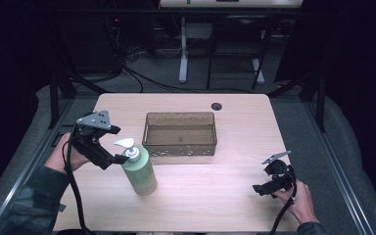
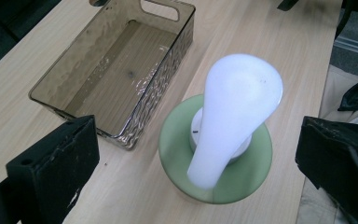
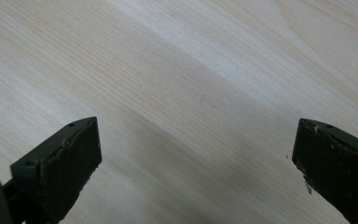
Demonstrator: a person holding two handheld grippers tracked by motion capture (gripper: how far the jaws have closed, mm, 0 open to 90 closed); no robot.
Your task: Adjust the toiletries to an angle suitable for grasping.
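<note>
Left gripper point(image 1: 111, 155) open at the pump bottle point(image 1: 139, 172); right gripper point(image 1: 262, 188) idle, open over bare table.

High view: a pale green, smooth-sided pump bottle with a white dispenser head stands upright on the light wood-grain table point(image 1: 215, 196), at 7 o'clock from a smoky brown translucent plastic bin point(image 1: 180, 133). The left gripper sits at the bottle's 10 o'clock, its tips close beside the pump collar; contact cannot be judged. No label or writing is legible. The right gripper lies well apart at 3 o'clock. Left gripper view: the white pump head point(image 2: 235, 112) and round green shoulder lie between the two widely parted black jaws, touching neither; the rippled-wall bin point(image 2: 168, 56), with a cut-out handle, is at 11 o'clock. Right gripper view: jaws stand wide apart, holding nothing, above matte wood grain point(image 3: 191, 84).
</note>
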